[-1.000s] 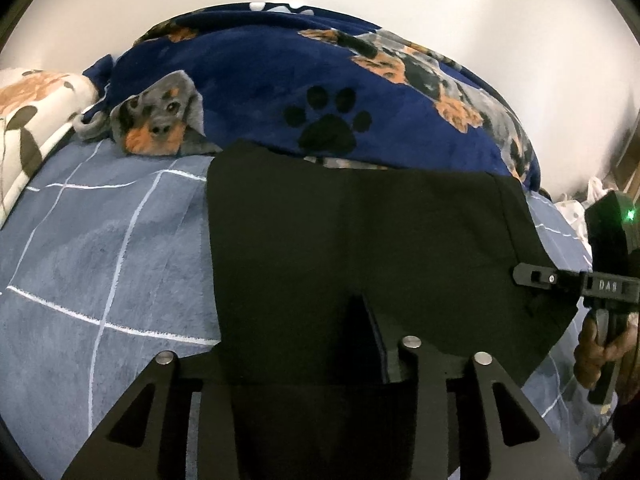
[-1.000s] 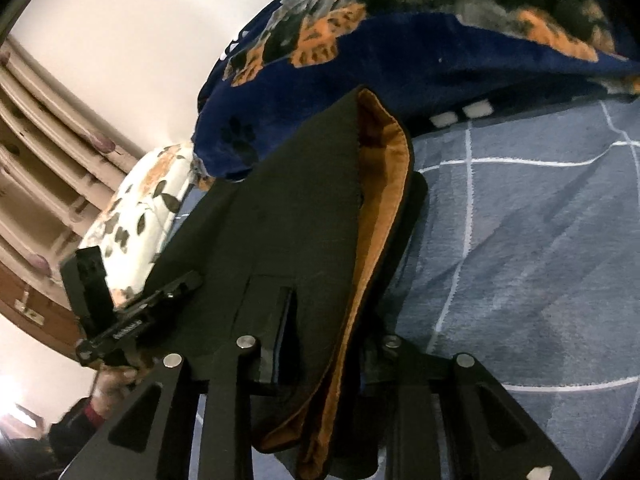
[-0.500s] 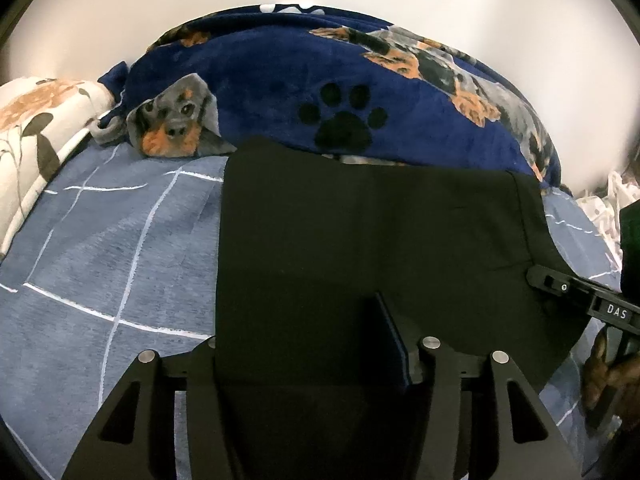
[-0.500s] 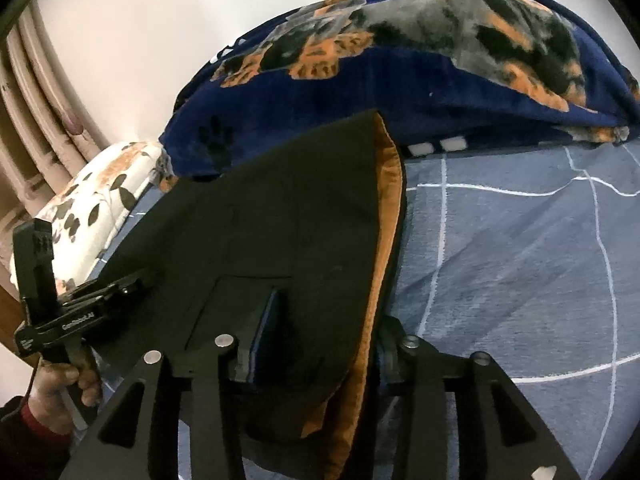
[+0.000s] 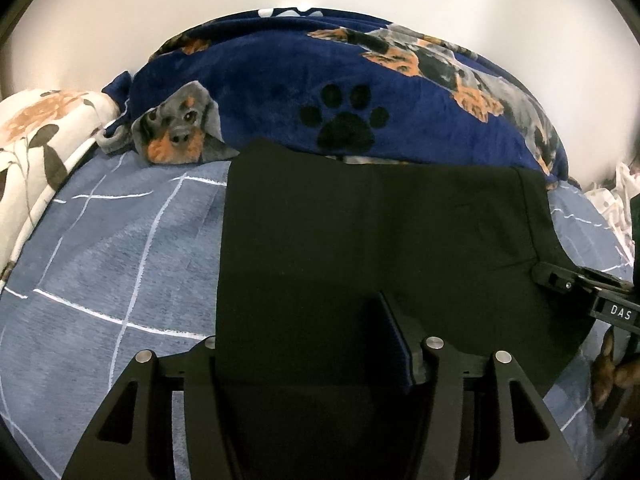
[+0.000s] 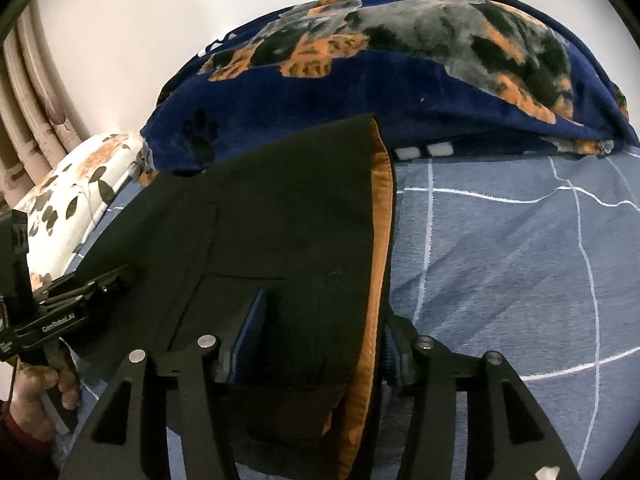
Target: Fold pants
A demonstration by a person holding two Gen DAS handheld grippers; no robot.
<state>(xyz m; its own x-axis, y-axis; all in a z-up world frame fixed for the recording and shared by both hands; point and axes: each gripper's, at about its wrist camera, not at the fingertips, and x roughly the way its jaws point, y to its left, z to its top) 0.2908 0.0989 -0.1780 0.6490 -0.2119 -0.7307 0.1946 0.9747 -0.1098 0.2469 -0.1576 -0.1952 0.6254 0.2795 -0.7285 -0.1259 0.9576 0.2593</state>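
Note:
Black pants (image 5: 360, 240) with an orange lining (image 6: 380, 240) lie spread on the blue checked bed sheet (image 5: 120, 260), their far edge against the dog-print blanket. My left gripper (image 5: 316, 344) holds the near edge of the pants at their left side, the cloth draped over its fingers. My right gripper (image 6: 320, 340) holds the near edge at the waist end, where the orange lining shows. Each gripper also shows from the side in the other's view: the right one (image 5: 560, 280) and the left one (image 6: 92, 280).
A navy blanket (image 5: 340, 100) with dog and paw prints is heaped along the wall behind the pants. A floral pillow (image 5: 36, 140) lies at the left. Curtains (image 6: 24, 100) hang at the far left of the right wrist view.
Both grippers have drawn back toward the near side with the pants, which now lie flatter and straighter on the sheet. The right wrist view has levelled out.

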